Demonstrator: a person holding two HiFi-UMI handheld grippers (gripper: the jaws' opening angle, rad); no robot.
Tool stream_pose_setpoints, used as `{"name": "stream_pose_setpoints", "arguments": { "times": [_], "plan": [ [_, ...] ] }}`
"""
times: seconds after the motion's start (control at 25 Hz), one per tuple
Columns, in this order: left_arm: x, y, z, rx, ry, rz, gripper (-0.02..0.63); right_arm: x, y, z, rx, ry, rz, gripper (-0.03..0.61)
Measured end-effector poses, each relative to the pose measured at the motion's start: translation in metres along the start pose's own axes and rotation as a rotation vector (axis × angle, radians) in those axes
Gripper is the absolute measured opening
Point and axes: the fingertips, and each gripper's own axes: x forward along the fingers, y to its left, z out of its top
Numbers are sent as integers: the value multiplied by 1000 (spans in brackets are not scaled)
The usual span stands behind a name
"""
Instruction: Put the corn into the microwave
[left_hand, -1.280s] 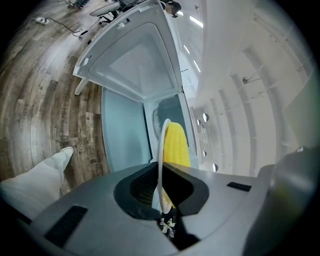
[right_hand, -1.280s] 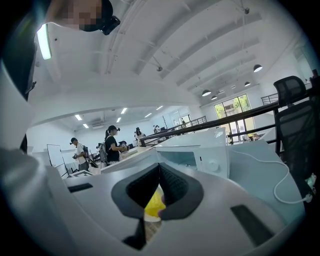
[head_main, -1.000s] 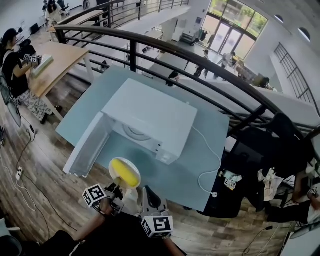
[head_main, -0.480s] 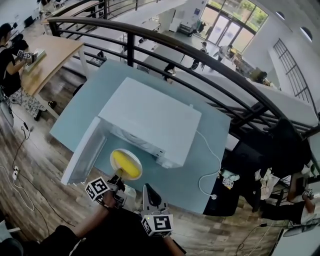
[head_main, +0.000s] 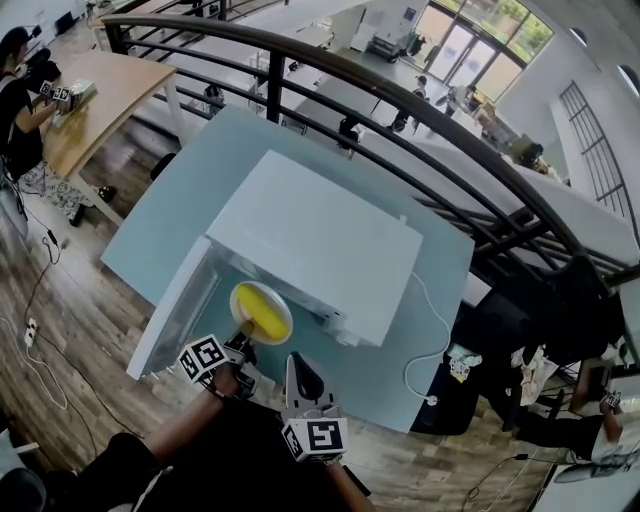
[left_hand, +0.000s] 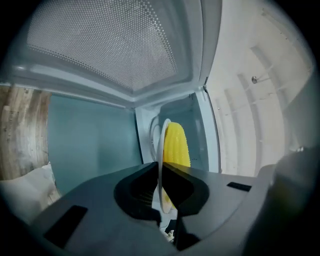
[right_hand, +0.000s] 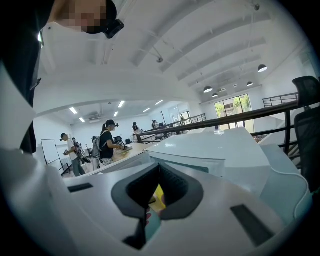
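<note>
On a wood floor (head_main: 60, 300) beside a dark railing (head_main: 400, 100): pale blue tabletop (head_main: 170, 210); white microwave (head_main: 310, 240), door (head_main: 175, 315) open; plate (head_main: 237, 300) at its mouth, bearing corn (head_main: 262, 310); left tool (head_main: 243, 343) clamped on the plate's rim; right tool (head_main: 299, 367), jaws together, empty.

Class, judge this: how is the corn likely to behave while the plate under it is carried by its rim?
The corn is rounded and lies loose, so it may roll if the plate tilts. The left gripper pinches only the rim, so the plate probably wants to droop.
</note>
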Motion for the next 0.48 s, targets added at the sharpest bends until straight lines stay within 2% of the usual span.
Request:
{"name": "stream_pose_setpoints", "arguments": {
  "times": [0.48],
  "plan": [
    [44, 14, 18, -13, -18, 38, 20, 16, 18, -10, 8, 54, 26, 9]
  ]
}}
